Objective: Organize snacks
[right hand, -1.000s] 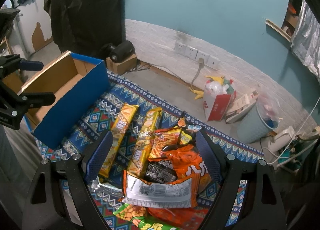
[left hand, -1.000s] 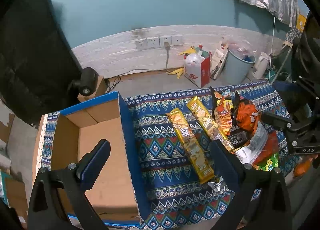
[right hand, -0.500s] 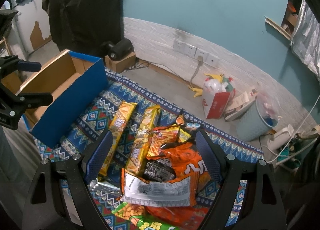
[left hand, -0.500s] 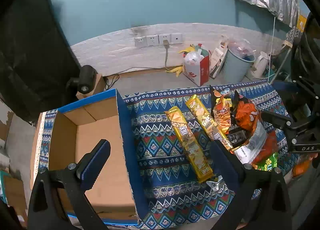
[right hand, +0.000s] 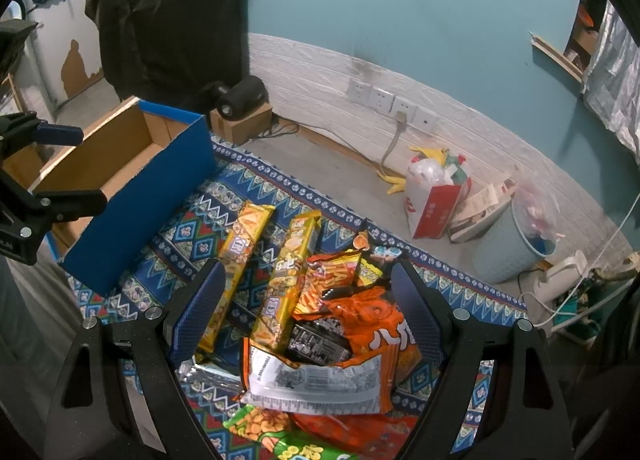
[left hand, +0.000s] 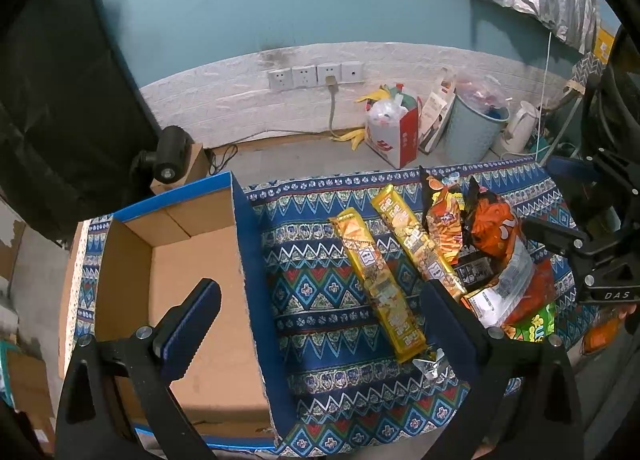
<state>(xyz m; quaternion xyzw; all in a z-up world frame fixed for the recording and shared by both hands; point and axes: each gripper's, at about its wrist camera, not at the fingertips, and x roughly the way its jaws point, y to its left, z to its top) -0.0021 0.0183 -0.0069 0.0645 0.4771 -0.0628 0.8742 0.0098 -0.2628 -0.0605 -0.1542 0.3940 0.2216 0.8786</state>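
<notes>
An empty cardboard box (left hand: 248, 260) with blue outer walls stands at the left end of the patterned cloth (left hand: 320, 300). Two long yellow snack packets (left hand: 376, 280) (left hand: 416, 244) lie side by side to its right. Beyond them is a pile with an orange chip bag (left hand: 492, 228) on top. My left gripper (left hand: 320, 324) hangs open above the box's right wall and the cloth, holding nothing. My right gripper (right hand: 306, 312) is open above the pile, over the orange chip bag (right hand: 372, 324) and the yellow packets (right hand: 288, 272). The box (right hand: 140, 200) lies to its left.
Behind the table are a wall with sockets (left hand: 316, 76), a red and white bag (left hand: 394, 132), a grey bin (left hand: 472, 132) and a white kettle (left hand: 520, 128). A black device on a small carton (left hand: 168, 160) stands behind the box. A green snack bag (right hand: 280, 436) lies at the near edge.
Both views have shifted a little, so the box and the snacks sit slightly higher in the frames. Both grippers stay open, and no snack has moved.
</notes>
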